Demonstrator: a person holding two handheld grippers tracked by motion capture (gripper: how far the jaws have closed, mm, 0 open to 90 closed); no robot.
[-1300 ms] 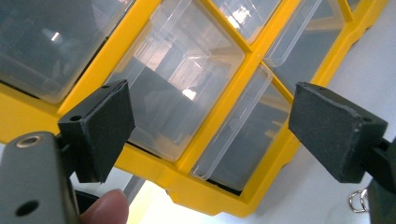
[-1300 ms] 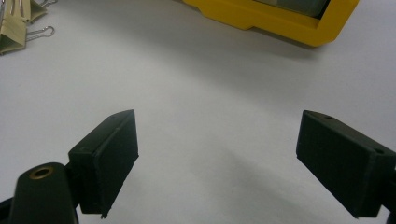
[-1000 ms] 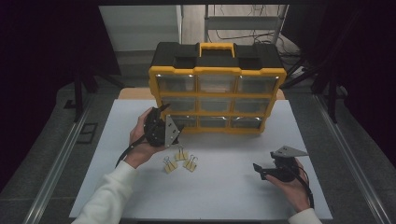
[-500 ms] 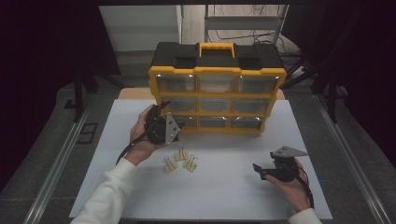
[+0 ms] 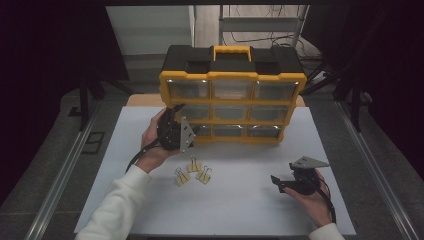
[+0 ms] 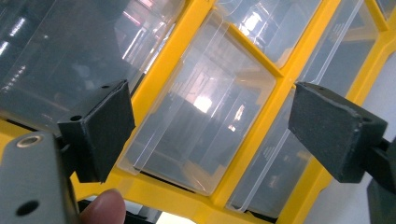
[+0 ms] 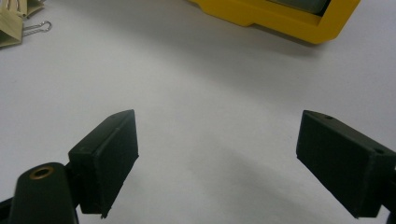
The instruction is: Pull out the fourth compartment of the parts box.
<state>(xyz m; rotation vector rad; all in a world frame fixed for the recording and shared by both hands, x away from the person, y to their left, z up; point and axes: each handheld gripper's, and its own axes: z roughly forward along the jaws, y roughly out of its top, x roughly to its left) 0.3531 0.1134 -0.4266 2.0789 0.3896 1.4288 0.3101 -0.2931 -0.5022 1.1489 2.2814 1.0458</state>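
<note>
A yellow-framed plastic organiser cabinet with clear drawers and a black top point(image 5: 232, 95) stands upright at the far middle of the white table sheet point(image 5: 240, 210), its carry handle facing the camera above. The left gripper point(image 5: 175, 131) is raised against the cabinet's lower left corner, at the left end of the two lower rows of drawers. In the left gripper view its black jaws stand wide apart, holding nothing, and bracket a clear plastic drawer front point(image 6: 201, 126) set between yellow frame bars; whether the pads touch the drawer cannot be told. A fingertip shows at the bottom edge of that view.

Three small yellow binder clips point(image 5: 192, 171) lie loose on the sheet just in front of the cabinet, near the left hand's wrist. Bare white sheet runs from the clips across to the right gripper point(image 5: 280, 183), which rests low near the front right edge, well apart from cabinet and clips. Its jaws are also spread wide over empty sheet, with the cabinet's yellow base edge point(image 7: 275, 16) beyond them.
</note>
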